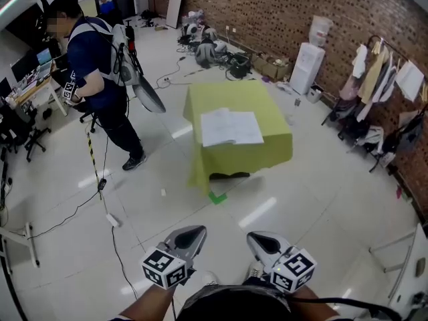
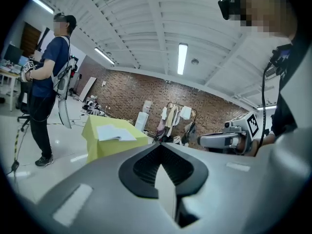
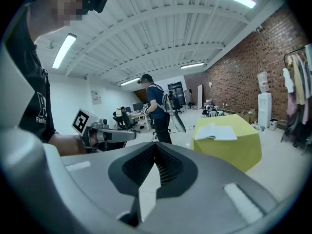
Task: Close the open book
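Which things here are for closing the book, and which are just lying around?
For the job: the open book on the yellow-green table; the left gripper and right gripper, both with jaws shut and empty.

Just lying about: the water dispenser, the clothes rack, the pile of gear by the brick wall, the green tape on the floor.
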